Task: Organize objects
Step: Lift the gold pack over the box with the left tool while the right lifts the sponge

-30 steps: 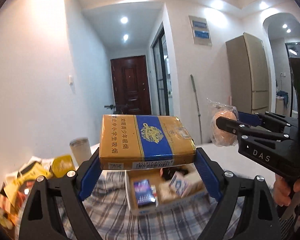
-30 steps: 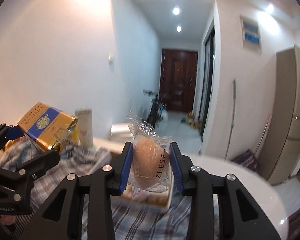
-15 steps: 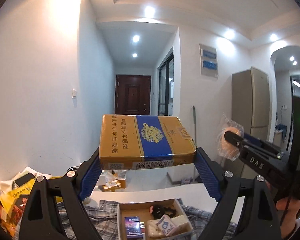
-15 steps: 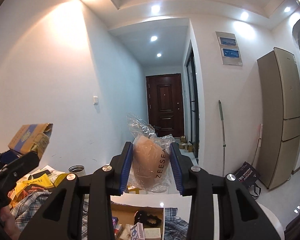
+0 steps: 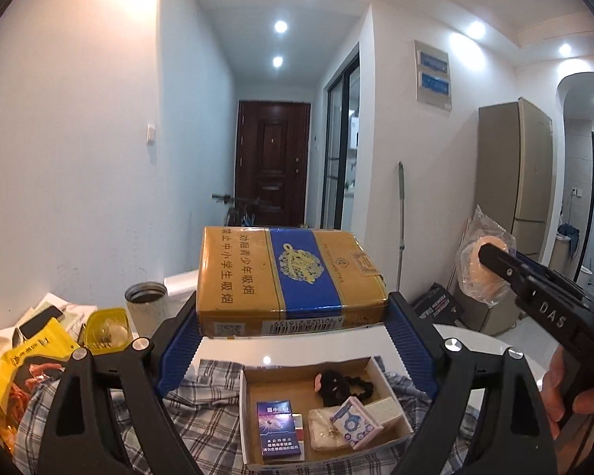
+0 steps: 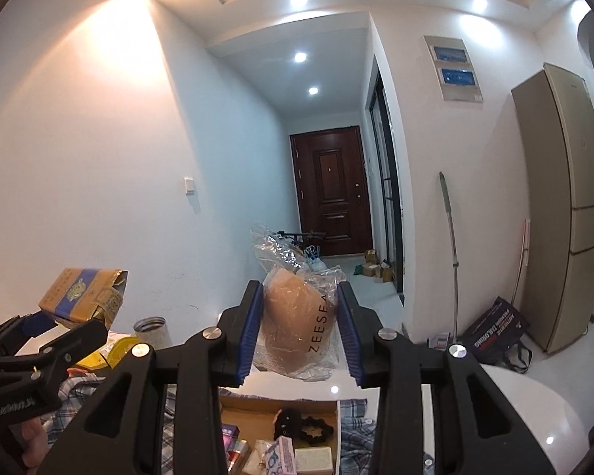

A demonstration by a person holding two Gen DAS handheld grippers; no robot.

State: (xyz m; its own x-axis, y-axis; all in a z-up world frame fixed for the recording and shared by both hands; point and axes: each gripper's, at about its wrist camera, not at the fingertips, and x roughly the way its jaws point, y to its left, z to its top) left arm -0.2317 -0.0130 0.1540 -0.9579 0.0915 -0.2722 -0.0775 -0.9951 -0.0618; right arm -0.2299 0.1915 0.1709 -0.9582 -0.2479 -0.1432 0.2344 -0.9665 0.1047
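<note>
Left wrist view: a yellow-and-blue carton [image 5: 291,279] is clamped mid-frame in the left tool [image 5: 293,340]; a bagged sponge [image 6: 297,322] is gripped by the right tool [image 6: 300,336]. Both are carried above the open box [image 5: 253,376]; lowering into it is judged next.

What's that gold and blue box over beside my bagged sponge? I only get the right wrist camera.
Observer: A cigarette pack. The left wrist view shows a barcode along its near edge.
Operator: Is it squeezed tight?
Observer: Yes. The blue fingers press both its ends, so the left gripper is shut on it.
Operator: What's hiding behind that gripper?
Observer: A yellow snack bag with a phone just beyond it, piled at the table's left end.
</note>
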